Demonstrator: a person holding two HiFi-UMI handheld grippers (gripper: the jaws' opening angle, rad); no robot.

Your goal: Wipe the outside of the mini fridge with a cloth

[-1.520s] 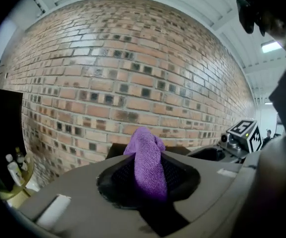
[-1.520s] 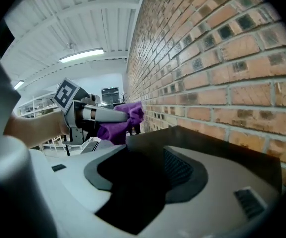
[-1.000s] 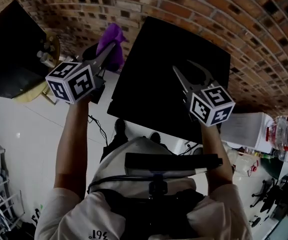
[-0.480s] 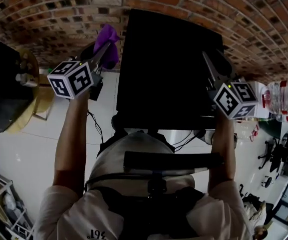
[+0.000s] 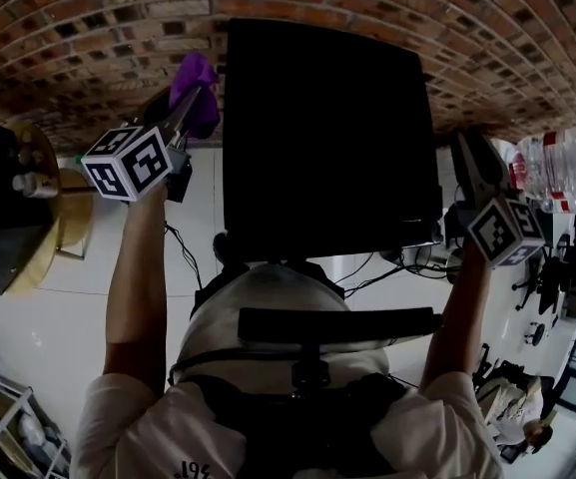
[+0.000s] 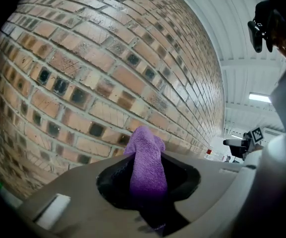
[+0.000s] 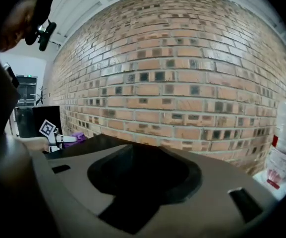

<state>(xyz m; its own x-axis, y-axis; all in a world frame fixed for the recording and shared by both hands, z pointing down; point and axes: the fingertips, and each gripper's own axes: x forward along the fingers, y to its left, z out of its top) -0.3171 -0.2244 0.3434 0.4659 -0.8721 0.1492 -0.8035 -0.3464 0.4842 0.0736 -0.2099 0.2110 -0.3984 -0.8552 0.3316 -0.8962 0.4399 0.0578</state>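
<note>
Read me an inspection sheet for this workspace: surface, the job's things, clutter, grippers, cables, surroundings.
Surface: mini fridge top, black, nothing on it.
Job's things: purple cloth, bunched, beside the fridge's left edge; contact cannot be told.
Clutter: water bottles right of the fridge; round table with small items at left.
Grippers: left gripper shut on the cloth; right gripper open, empty, at the fridge's right side.
Cables: dark cables on the pale floor.
Surroundings: brick wall behind.

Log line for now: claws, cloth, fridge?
left claw: shut on purple cloth, left of mini fridge | right claw: open, empty, right of it | cloth-fridge contact: unclear
</note>
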